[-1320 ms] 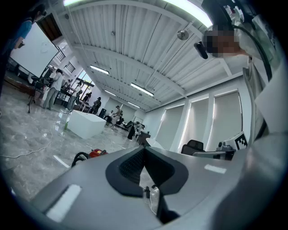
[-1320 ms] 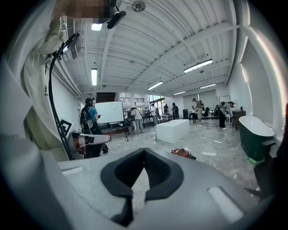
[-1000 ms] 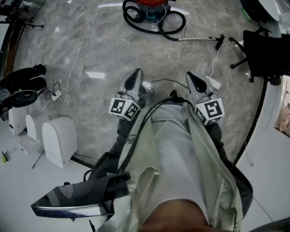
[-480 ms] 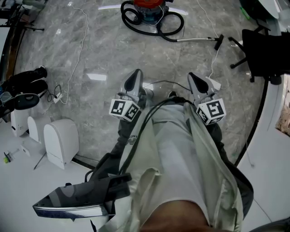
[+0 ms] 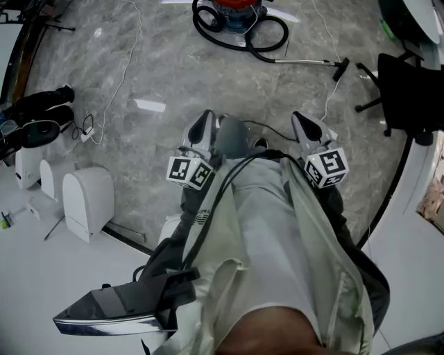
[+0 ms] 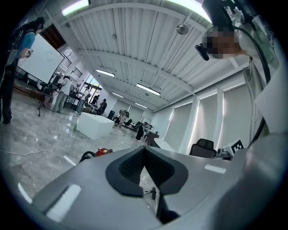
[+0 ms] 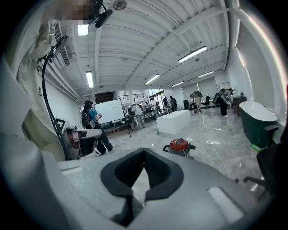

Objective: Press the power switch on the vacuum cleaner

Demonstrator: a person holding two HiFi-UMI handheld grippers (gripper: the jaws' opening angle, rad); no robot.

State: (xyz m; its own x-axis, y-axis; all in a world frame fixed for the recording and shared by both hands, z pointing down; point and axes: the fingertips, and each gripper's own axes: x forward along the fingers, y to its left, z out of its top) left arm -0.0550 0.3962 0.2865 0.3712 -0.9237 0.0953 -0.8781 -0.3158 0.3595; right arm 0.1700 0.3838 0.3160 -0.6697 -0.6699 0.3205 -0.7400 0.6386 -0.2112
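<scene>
The left claw [image 5: 206,116] has its jaws closed tip to tip with nothing between them; the right claw [image 5: 300,119] is the same — pads meeting, empty. Both are held side by side just ahead of the person's pale coat [image 5: 263,243], well apart from the vacuum cleaner [image 5: 234,12], which sits on the grey marble floor [image 5: 166,69] at the top edge of the head view — red body, black hose [image 5: 267,38] looped round it.
</scene>
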